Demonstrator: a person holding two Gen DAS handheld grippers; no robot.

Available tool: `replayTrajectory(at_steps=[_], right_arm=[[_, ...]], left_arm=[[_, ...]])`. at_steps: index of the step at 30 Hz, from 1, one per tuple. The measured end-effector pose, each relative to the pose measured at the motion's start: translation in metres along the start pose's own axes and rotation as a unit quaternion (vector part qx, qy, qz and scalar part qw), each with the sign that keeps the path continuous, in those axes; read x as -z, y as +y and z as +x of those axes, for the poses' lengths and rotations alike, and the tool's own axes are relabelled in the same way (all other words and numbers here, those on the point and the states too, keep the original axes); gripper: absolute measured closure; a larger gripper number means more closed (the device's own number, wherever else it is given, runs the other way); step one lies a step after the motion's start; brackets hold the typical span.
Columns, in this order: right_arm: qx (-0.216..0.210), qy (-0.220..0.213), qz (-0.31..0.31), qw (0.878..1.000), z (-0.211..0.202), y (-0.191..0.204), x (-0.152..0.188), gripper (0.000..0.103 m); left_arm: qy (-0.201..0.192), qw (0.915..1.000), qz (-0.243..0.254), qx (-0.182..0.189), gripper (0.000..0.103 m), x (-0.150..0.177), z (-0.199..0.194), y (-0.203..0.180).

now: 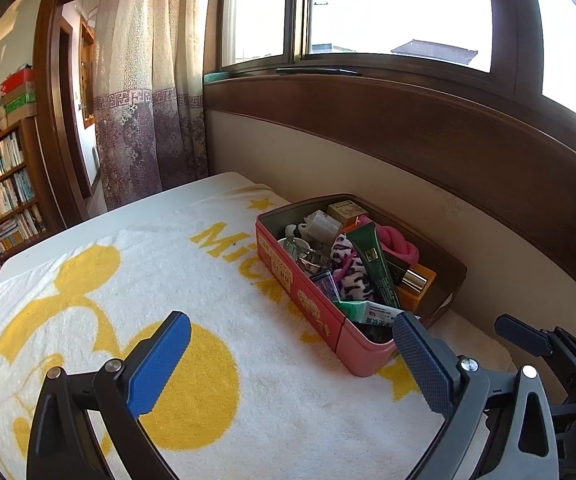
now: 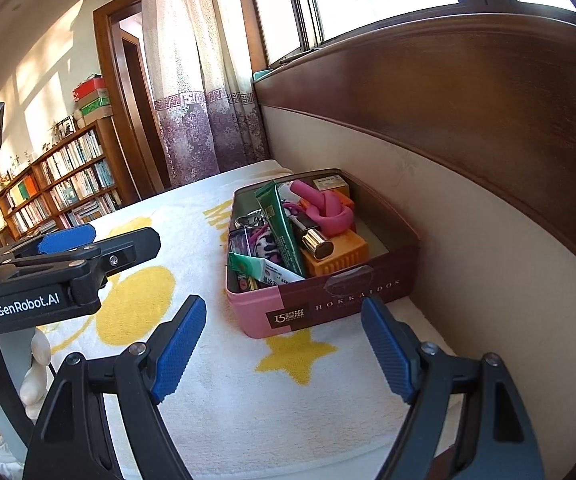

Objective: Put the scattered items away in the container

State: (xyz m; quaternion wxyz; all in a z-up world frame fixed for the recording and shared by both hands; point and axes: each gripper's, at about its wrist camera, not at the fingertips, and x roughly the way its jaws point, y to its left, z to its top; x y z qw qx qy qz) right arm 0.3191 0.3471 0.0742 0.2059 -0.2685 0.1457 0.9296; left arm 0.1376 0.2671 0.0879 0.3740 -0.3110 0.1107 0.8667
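Note:
A pink and brown tin box (image 1: 328, 320) (image 2: 320, 304) rests on a white and yellow towel (image 1: 127, 272) (image 2: 247, 380) next to the wall. It is packed with small items: a green tube (image 1: 374, 264) (image 2: 281, 226), a pink knotted thing (image 1: 400, 244) (image 2: 328, 210), an orange block (image 2: 340, 254), a gold-capped lipstick (image 2: 316, 240) and a spotted pouch (image 1: 348, 268). My left gripper (image 1: 292, 368) hovers open over the towel, left of the box and empty. My right gripper (image 2: 283, 348) is open and empty just in front of the box's near end.
A wooden window sill and panelled wall (image 1: 448, 136) run close behind the box. A patterned curtain (image 1: 147, 100) hangs at the table's far end, with a doorway and a bookshelf (image 2: 59, 184) beyond. A gloved hand (image 2: 35, 364) holds the left gripper's handle.

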Motion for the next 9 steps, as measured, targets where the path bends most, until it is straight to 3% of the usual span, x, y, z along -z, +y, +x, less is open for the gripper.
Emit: replayTrajectory(at_steps=[9], right_arm=[[0.007,0.004,0.012,1.0,0.005,-0.009,0.004,0.02]], left_arm=[[0.032,0.9994,0.009,0.003,0.001,0.006,0.014,-0.003]])
